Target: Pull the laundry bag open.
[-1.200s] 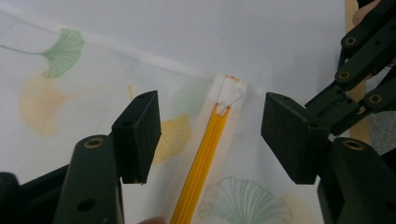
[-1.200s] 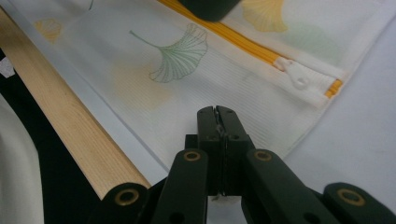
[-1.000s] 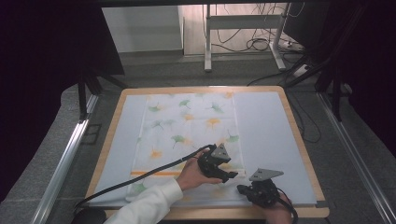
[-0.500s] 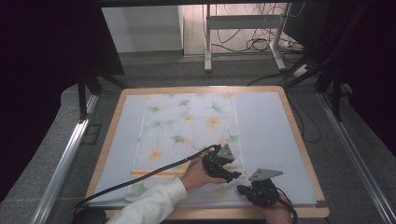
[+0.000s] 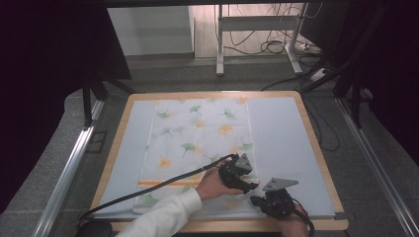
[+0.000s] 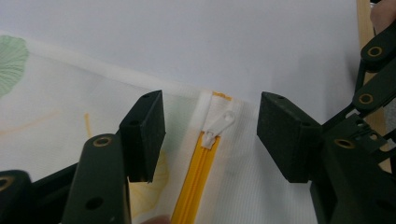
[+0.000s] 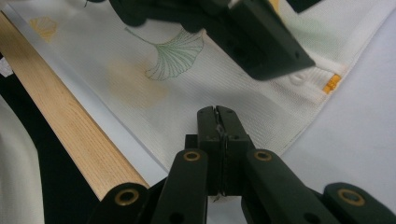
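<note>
Right now your left gripper [image 6: 210, 135] hangs over the near right corner of the leaf-printed pillowcase [image 5: 197, 138], its jaws apart and just now narrowing, with the white zipper pull [image 6: 219, 126] between them but untouched. Your right gripper [image 7: 218, 122] has its jaws pressed together on the pillowcase's edge fabric, pinning that corner to the pale mat [image 5: 281, 133]. The risk is a miss: the pull lies flat at the end of the orange zipper [image 6: 196, 182], so your pads could close on cloth instead, or slide off the small tab. If your right hold slips, the fabric will likely bunch when you tug and the slider may jam.
</note>
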### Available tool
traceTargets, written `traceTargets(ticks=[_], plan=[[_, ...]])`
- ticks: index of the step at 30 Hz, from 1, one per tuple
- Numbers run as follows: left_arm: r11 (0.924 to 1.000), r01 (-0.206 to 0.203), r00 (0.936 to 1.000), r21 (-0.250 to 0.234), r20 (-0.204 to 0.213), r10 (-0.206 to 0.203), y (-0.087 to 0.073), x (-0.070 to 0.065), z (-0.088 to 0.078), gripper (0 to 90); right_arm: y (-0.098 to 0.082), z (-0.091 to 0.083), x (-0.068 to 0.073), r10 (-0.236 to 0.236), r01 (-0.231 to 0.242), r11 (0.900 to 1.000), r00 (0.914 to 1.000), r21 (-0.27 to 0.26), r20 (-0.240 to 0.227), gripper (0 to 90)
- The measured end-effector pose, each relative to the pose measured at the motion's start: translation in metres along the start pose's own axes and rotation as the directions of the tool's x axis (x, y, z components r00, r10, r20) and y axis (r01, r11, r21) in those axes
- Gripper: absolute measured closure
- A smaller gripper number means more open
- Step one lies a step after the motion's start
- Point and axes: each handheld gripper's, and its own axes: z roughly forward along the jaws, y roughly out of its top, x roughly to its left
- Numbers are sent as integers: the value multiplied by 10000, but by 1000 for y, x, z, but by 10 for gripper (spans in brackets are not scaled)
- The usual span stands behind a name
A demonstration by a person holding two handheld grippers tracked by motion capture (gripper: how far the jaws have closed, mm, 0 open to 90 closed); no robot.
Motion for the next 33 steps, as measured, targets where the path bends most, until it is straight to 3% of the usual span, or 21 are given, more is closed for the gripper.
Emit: traceTargets(ticks=[9, 18, 19, 21, 33], plan=[[9997, -81, 9999, 239, -99, 83, 0, 0, 11, 464, 0, 0, 0, 38, -38, 10000, 10000, 31, -22, 887], [9999, -5, 9999, 170, -132, 7, 1, 3, 11, 647, 1, 0, 0, 31, -31, 10000, 10000, 40, -8, 887], [9998, 79, 9995, 168, -311, -73, 1, 4, 10, 719, 1, 0, -1, 17, -17, 10000, 10000, 60, -4, 887], [9997, 162, 9994, 183, -295, -157, 1, 6, 9, 758, 1, 0, -1, 4, -4, 10000, 10000, 64, -1, 887], [9983, 577, 9983, 83, -55, -577, 1, 8, 11, 815, 3, 2, -2, 28, -29, 10000, 9999, 51, 110, 887]])
